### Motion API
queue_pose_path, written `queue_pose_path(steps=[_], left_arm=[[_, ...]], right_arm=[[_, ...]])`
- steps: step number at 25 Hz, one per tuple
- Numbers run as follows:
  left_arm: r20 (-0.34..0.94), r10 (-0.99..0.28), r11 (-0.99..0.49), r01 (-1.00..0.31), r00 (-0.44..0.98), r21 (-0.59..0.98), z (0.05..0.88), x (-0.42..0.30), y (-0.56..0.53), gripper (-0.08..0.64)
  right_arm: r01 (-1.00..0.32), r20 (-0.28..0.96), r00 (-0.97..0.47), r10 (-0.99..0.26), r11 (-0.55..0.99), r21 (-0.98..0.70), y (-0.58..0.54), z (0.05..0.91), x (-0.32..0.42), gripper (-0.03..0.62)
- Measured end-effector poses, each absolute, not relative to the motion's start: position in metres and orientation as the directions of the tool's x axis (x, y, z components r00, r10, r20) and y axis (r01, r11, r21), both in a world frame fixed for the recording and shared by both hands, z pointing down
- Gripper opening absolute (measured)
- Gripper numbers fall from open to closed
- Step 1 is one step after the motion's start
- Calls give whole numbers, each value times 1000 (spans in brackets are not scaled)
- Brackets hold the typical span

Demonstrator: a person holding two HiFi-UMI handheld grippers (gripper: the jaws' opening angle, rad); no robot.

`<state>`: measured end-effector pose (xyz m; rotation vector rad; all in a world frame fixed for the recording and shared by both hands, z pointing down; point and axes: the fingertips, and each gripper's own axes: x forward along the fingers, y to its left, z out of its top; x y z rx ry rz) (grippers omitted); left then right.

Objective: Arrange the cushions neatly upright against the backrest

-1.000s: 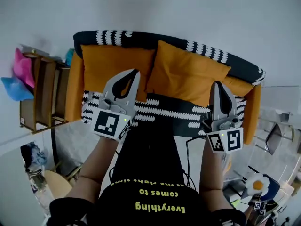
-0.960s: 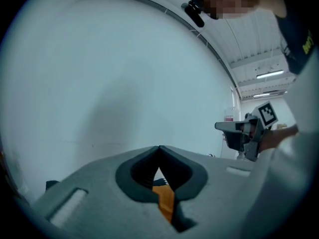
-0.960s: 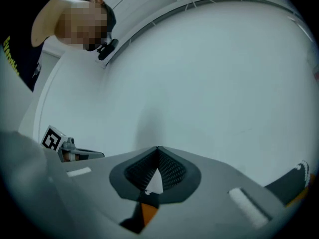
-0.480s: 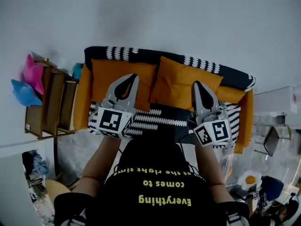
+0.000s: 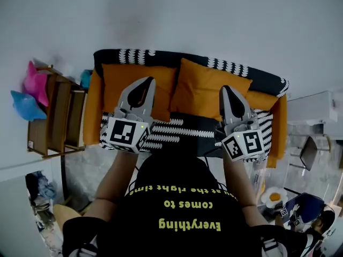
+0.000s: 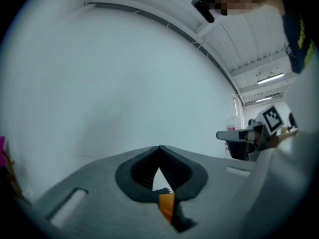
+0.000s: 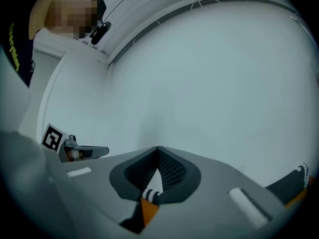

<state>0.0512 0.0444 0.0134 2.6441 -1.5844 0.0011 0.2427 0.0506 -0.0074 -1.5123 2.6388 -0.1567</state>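
Two orange cushions stand against the black-and-white patterned backrest (image 5: pixel 161 58) of a small sofa (image 5: pixel 182 128) with orange arms, set along the far white wall (image 5: pixel 214 15). The left cushion (image 5: pixel 118 84) stands square and upright. The right cushion (image 5: pixel 206 90) is just beside it and sits slightly askew, with one corner poking up over the backrest.

On the near side, a person in a black shirt (image 5: pixel 177 208) holds two grippers level, pointing toward the sofa. In the head view the left gripper (image 5: pixel 150 80) overlaps the left cushion and the right gripper (image 5: pixel 224 88) overlaps the right edge of the right cushion; whether either touches a cushion cannot be told. Both grippers have their jaws pressed together with nothing between them, and each gripper view shows mostly bare wall, with a sliver of orange low behind the tips.

To the left of the sofa stands a wooden shelf (image 5: pixel 53 116), with pink (image 5: pixel 33 82) and blue (image 5: pixel 24 105) soft shapes beside it.
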Motion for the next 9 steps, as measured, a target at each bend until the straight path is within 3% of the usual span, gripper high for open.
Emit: queue_pose_path(steps=[9], left_arm=[[26,-890,-454,-890,456,42,15,37,43,0]], right_arm=[[-858,-27,-499,-866,499,-120,52,-6,235,11]])
